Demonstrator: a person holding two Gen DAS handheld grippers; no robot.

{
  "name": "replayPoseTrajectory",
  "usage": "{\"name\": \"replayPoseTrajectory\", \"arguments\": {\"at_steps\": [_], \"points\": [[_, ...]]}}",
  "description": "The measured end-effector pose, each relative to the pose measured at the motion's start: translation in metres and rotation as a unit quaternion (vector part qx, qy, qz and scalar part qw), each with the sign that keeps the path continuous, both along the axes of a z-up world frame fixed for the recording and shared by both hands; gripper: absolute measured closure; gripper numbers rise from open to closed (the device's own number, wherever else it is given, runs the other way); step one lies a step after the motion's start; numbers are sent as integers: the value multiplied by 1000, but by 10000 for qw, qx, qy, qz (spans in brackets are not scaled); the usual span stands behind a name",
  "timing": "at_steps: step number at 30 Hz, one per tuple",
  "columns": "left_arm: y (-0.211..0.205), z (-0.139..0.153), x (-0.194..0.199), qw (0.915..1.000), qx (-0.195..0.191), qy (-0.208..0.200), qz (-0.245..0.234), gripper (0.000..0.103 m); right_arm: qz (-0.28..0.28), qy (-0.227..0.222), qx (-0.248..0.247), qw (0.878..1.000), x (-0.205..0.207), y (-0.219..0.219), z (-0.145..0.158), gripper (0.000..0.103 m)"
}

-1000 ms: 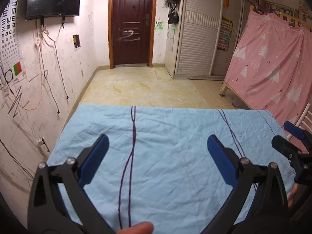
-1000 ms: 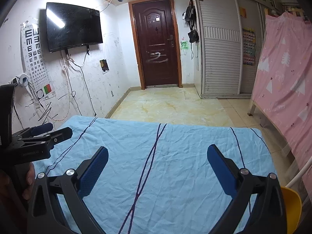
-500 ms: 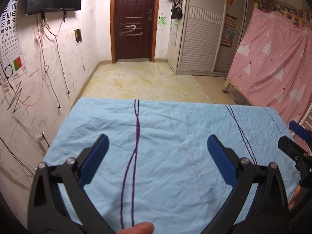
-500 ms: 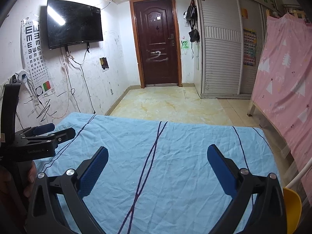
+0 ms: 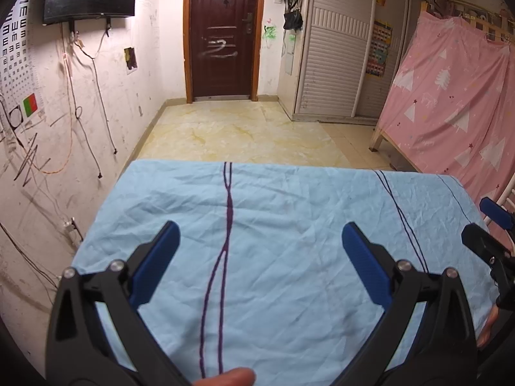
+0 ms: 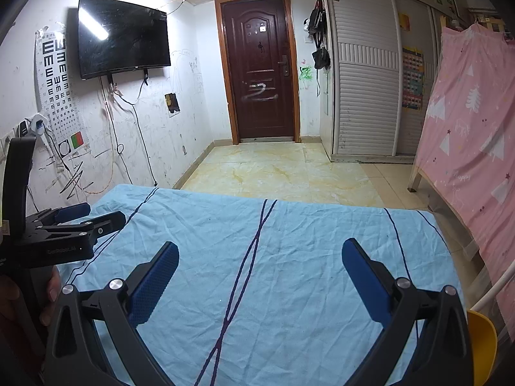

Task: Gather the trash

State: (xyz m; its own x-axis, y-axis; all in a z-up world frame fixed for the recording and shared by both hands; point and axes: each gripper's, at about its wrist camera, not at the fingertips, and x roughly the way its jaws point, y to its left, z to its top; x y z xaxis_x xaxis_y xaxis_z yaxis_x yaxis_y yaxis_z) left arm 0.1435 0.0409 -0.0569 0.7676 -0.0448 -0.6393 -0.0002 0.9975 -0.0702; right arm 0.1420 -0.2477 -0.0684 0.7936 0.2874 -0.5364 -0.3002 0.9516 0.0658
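Observation:
No trash shows in either view. A light blue cloth with thin purple lines (image 5: 273,241) (image 6: 289,257) covers the table and lies bare. My left gripper (image 5: 259,238) hangs open above the cloth's near middle, nothing between its blue pads. My right gripper (image 6: 259,255) is open too, above the cloth, and holds nothing. The left gripper (image 6: 88,215) also shows from the side at the left edge of the right wrist view, held by a hand (image 6: 19,302). At the right edge of the left wrist view the right gripper's fingers (image 5: 495,214) show.
Beyond the table lies a yellowish tiled floor (image 5: 238,132) leading to a dark door (image 6: 260,80). A scuffed wall with cables and a TV (image 6: 122,35) runs along the left. A pink curtain (image 6: 466,135) hangs at the right. A yellow chair (image 6: 481,337) stands at the table's right corner.
Both views have tilted up slightly, so more of the wall and door shows. Both grippers stay open above the cloth.

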Motion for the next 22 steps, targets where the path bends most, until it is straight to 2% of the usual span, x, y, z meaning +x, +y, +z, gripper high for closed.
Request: {"name": "replayPoseTrajectory", "arguments": {"at_steps": [22], "points": [[4, -4, -1, 10000, -12, -3, 85, 6, -36, 62, 3, 10000, 2, -1, -1, 9]]}}
